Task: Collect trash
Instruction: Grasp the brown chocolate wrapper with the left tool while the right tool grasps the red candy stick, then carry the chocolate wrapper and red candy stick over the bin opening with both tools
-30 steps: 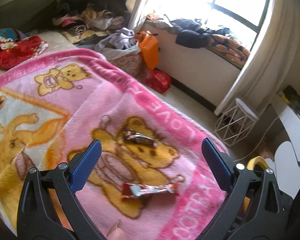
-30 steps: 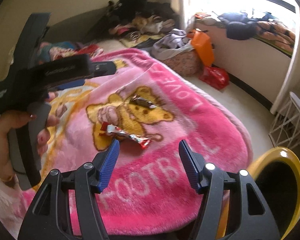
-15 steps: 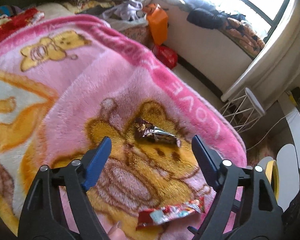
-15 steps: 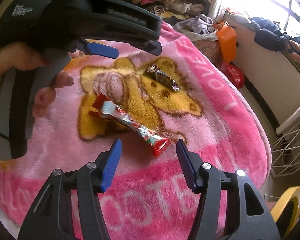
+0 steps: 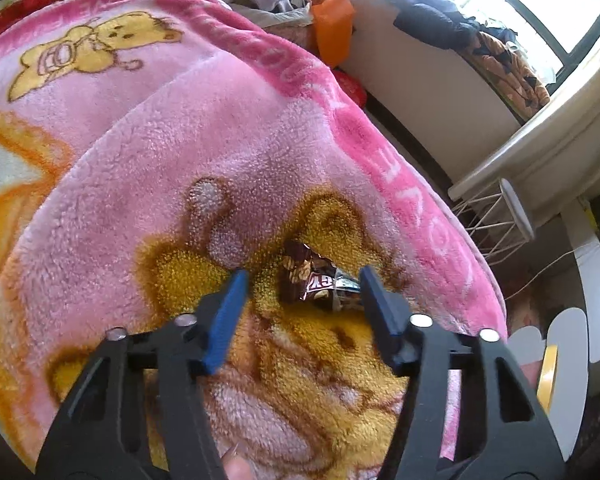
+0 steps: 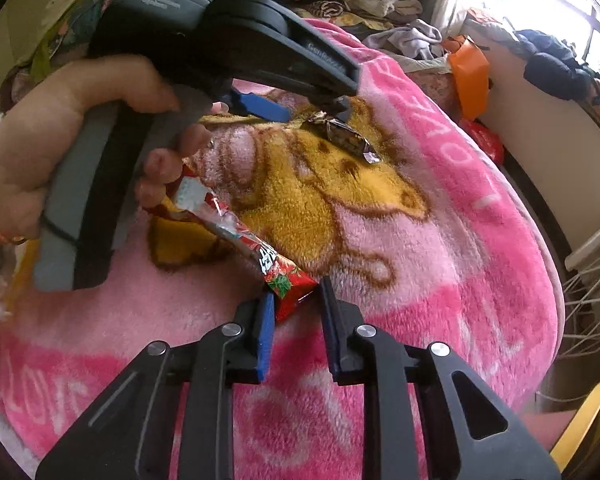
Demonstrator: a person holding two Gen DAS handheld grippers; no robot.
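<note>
- Left wrist view: my left tool (image 5: 302, 280) is spread wide just above the pink blanket (image 5: 204, 136) on the bed. The brown wrapper (image 5: 314, 280) lies crumpled on the yellow bear print, between the blue fingertips (image 5: 230, 300), and neither one touches it.
- Right wrist view: my right tool (image 6: 296, 294) is partly closed around the near end of the red wrapper (image 6: 252, 248); the left pad touches it, the right stands just clear. My left hand (image 6: 60, 140) grips the other tool above the brown wrapper (image 6: 342, 138).
</note>
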